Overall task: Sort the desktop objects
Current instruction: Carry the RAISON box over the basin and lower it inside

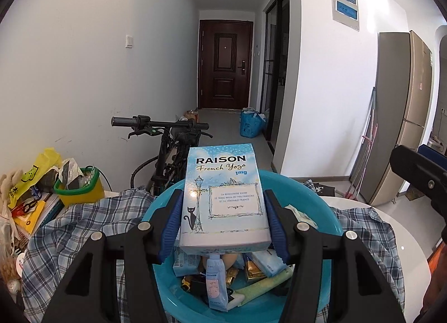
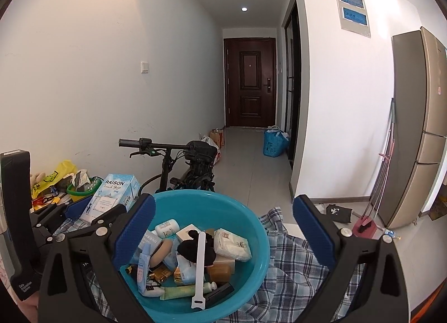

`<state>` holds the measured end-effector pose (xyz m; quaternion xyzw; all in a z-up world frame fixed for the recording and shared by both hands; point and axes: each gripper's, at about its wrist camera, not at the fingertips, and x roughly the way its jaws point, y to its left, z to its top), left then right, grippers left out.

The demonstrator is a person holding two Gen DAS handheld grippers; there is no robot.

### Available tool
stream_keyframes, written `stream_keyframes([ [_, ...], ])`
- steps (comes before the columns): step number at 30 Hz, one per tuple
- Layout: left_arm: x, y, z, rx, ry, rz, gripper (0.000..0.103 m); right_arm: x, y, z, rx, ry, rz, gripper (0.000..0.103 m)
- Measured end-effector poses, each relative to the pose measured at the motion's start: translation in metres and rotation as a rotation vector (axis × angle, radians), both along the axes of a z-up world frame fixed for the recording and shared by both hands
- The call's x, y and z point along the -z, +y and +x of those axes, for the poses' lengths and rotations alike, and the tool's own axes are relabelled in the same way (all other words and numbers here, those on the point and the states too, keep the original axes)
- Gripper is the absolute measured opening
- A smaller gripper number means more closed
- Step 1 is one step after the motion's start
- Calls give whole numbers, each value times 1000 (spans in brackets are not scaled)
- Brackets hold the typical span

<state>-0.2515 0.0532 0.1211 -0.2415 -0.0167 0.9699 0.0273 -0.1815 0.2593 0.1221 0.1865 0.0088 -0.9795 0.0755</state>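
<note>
My left gripper (image 1: 223, 222) is shut on a light blue RAISON box (image 1: 223, 197), holding it by its two long sides above a teal basin (image 1: 313, 197). From the right wrist view the same box (image 2: 111, 194) shows at the left of the basin (image 2: 251, 219), between the left gripper's blue pads. My right gripper (image 2: 223, 233) stands open over the basin with nothing between its fingers. The basin holds several small items: tubes, packets, a tissue pack (image 2: 232, 244), a black plush (image 2: 192, 247) and a white strap (image 2: 199, 264).
A blue plaid cloth (image 2: 296, 261) lies under the basin on a white table (image 1: 402, 233). A yellow-green tub (image 1: 81, 186) and bags crowd the left. A bicycle (image 2: 181, 161) stands behind the table. A fridge (image 2: 419, 127) is at the right.
</note>
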Motion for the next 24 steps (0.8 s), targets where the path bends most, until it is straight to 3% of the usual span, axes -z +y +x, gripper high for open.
stream_keyframes([
  [8, 9, -1, -37, -1, -31, -38, 59, 17, -2, -45, 11, -64, 21, 98],
  [19, 12, -11, -68, 7, -38, -36, 59, 18, -5, -66, 11, -49, 27, 98],
  [24, 23, -6, -78, 28, -96, -57, 59, 21, -9, -71, -14, -84, 31, 98],
])
